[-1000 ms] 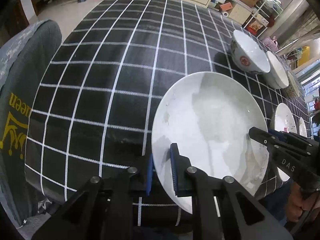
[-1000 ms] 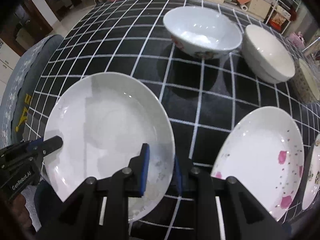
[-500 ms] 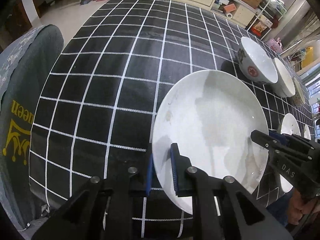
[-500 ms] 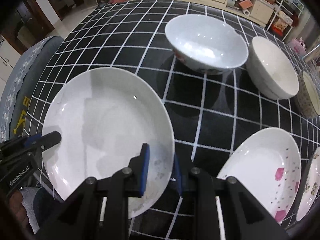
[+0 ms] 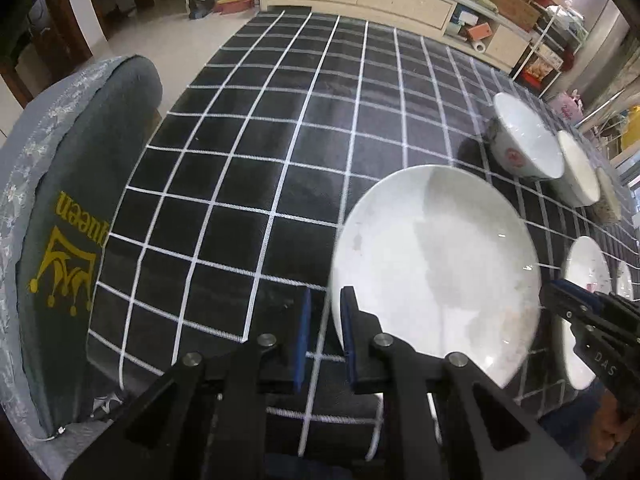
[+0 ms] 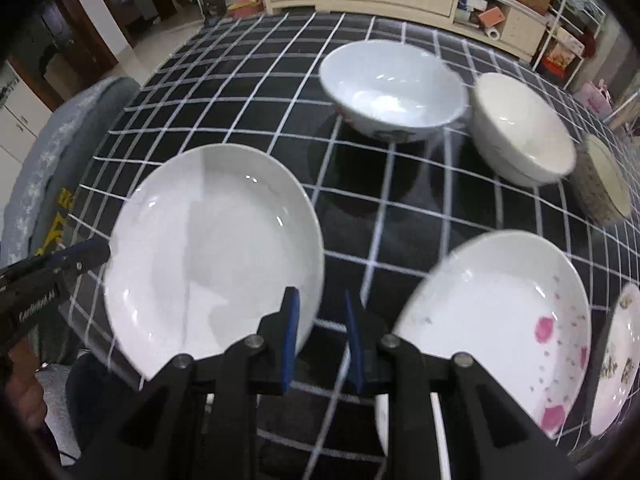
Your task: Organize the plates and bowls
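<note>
My jaws nearly shut, both pinching opposite rims of plain white round plate (image 5: 436,256), two-sided hold levels it over checked tabletop (image 5: 248,168).

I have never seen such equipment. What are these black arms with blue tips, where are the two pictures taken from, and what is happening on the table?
There is no robot here. A person holds a hand-held gripper in each hand, and a wide-angle camera on each one looks along its jaws. One picture comes from the left gripper, the other from the right gripper. Both are shut on opposite edges of one plain white plate, so each camera also sees the other tool. On the black checked tablecloth stand a pink-flowered plate, a white bowl and a cream bowl. A covered chair stands beside the table.
</note>
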Tool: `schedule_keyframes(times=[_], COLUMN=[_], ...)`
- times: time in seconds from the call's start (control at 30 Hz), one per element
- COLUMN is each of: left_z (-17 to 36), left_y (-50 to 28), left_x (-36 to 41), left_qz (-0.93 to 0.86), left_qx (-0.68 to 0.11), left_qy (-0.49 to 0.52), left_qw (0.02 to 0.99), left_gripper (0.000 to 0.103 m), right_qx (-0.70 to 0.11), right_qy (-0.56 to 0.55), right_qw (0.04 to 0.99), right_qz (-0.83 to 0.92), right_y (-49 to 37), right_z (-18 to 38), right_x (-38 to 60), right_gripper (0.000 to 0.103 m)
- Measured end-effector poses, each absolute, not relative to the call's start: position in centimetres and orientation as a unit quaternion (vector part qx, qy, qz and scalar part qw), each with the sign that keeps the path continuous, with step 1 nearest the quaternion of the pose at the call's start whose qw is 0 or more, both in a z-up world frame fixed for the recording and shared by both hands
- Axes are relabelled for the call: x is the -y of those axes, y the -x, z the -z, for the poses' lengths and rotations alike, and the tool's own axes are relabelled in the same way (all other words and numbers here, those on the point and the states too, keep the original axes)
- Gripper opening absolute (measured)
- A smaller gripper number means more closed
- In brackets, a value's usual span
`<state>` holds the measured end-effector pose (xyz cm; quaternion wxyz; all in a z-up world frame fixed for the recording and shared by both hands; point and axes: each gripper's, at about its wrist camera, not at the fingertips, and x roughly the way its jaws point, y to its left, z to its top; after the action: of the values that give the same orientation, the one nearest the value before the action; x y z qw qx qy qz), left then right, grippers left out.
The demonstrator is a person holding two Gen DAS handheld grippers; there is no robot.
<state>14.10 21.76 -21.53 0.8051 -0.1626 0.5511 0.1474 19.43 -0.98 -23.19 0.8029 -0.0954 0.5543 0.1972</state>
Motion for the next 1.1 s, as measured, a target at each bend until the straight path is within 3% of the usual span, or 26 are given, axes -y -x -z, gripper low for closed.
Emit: schedule_keyframes(times=[0.43,0.7,1.1], left_z=[17.1,18.7,22.0], left_y=[-14.7,-17.0,-20.9], left_x=[-11.7,-4.7,-1.5], left_qz=[-0.038,0.034,0.029], left_qx=[-0.526,-0.547,-0.576], left_qy=[0.133,0.118,0.09], left_qw=[0.839,0.828,0.812], left_gripper=[0.013,0.013,0.013], right_qx=[-0.524,-0.524,-0.545], right_qy=[0.046,0.021,-0.007], right_qw=[0.836,0.842,0.833], right_qz=[-0.158,-0.123,-0.092], right_y=[-16.5,-16.3,-18.0], right_z=[19.8,20.0,22.4], right_x=[10.3,16.7,22.4], right_gripper=[0.027,0.027,0.027])
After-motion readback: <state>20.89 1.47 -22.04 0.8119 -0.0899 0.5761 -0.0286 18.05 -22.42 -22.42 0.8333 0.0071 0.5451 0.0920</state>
